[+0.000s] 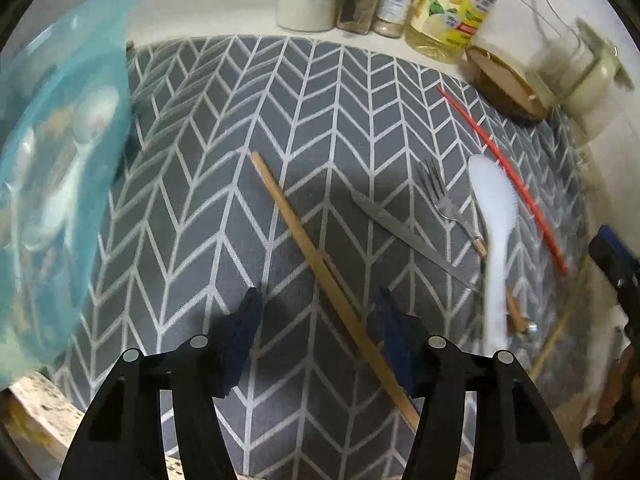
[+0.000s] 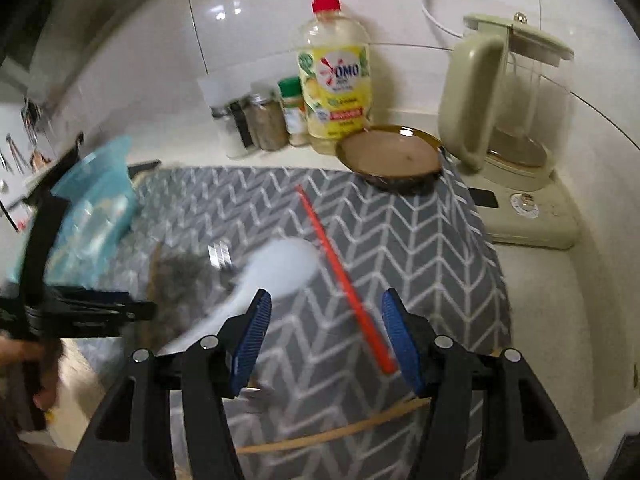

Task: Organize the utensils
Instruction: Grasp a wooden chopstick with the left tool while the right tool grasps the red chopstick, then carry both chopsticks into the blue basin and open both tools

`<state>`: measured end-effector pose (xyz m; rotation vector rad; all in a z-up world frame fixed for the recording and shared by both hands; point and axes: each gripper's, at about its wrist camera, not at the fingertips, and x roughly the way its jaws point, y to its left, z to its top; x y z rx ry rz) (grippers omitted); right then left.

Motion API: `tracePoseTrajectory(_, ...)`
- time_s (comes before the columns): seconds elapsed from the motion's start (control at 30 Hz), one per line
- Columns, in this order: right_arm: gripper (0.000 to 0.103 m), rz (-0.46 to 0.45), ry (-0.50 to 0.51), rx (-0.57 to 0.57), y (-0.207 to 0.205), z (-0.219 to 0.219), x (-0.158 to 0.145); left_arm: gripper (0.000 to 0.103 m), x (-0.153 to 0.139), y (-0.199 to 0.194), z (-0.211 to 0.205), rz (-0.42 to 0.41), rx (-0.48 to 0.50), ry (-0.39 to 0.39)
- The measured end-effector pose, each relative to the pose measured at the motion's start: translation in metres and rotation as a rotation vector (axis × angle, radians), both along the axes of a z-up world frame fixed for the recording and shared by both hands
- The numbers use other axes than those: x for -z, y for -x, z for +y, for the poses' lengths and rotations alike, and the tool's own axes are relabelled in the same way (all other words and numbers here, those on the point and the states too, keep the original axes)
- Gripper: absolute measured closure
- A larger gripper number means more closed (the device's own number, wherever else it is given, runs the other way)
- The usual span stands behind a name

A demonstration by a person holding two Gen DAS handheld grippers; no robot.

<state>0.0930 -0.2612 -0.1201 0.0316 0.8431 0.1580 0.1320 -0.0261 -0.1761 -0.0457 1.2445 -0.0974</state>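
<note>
Ribbed blue pads (image 2: 400, 340) of both grippers gape above herringbone cloth (image 1: 224, 152) strewn with wooden chopstick (image 1: 320, 272), white plastic spoon (image 1: 494, 224).

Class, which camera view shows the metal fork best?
The left wrist view: the fork lies sharp on the mat, tines and wooden handle visible. In the right wrist view only its blurred tines show beside the white spoon.

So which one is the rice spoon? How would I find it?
Look at the grey zigzag mat on the counter. Near its right side utensils lie together: a fork, a knife, a red chopstick. The rice spoon is the only white plastic one, with a broad bumpy scoop.
</note>
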Motion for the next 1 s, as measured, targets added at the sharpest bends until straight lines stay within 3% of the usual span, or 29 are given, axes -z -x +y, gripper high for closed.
tracePoseTrajectory(0.03, 0.047, -0.002, 0.021, -0.004, -0.004, -0.003, 0.006, 0.048, 0.003, 0.003, -0.007, -0.024, 0.01, -0.06)
tracePoseTrajectory(0.07, 0.047, -0.002, 0.034, -0.008, -0.006, -0.007, 0.012, 0.059, 0.001, 0.004, -0.01, -0.041, 0.015, -0.079)
tracePoseTrajectory(0.1, 0.049, 0.018, 0.046, -0.015, -0.01, -0.007, 0.017, 0.076, 0.0, 0.006, -0.012, -0.066, 0.023, -0.071)
tracePoseTrajectory(0.2, 0.059, 0.035, 0.07, -0.049, -0.026, -0.004, 0.031, 0.096, -0.002, 0.003, -0.011, -0.07, 0.016, -0.053)
tracePoseTrajectory(0.3, 0.068, 0.065, 0.086, -0.099, -0.042, 0.005, 0.044, 0.096, -0.004, -0.002, 0.002, -0.029, -0.014, 0.064)
tracePoseTrajectory(0.43, 0.072, 0.049, 0.129, -0.13, -0.052, 0.014, 0.053, 0.096, -0.027, 0.005, 0.004, -0.061, -0.005, 0.093)
tracePoseTrajectory(0.5, 0.094, 0.051, 0.113, -0.136, -0.053, 0.014, 0.053, 0.096, -0.037, 0.008, 0.003, -0.063, 0.002, 0.108)
tracePoseTrajectory(0.53, 0.094, 0.051, 0.122, -0.129, -0.052, 0.015, 0.053, 0.096, -0.042, 0.009, 0.003, -0.07, 0.007, 0.119)
tracePoseTrajectory(0.6, 0.096, 0.08, 0.063, -0.111, -0.054, 0.009, 0.053, 0.096, -0.056, 0.013, 0.004, -0.095, 0.023, 0.136)
tracePoseTrajectory(0.67, 0.096, 0.125, -0.075, -0.058, -0.054, -0.006, 0.052, 0.096, -0.071, 0.015, 0.005, -0.113, 0.048, 0.154)
tracePoseTrajectory(0.77, 0.096, 0.132, -0.194, 0.002, -0.048, -0.018, 0.044, 0.096, -0.092, 0.016, 0.01, -0.139, 0.072, 0.183)
tracePoseTrajectory(1.0, 0.096, 0.025, -0.298, 0.032, -0.031, 0.001, -0.024, 0.096, -0.154, 0.026, 0.047, -0.198, 0.107, 0.276)
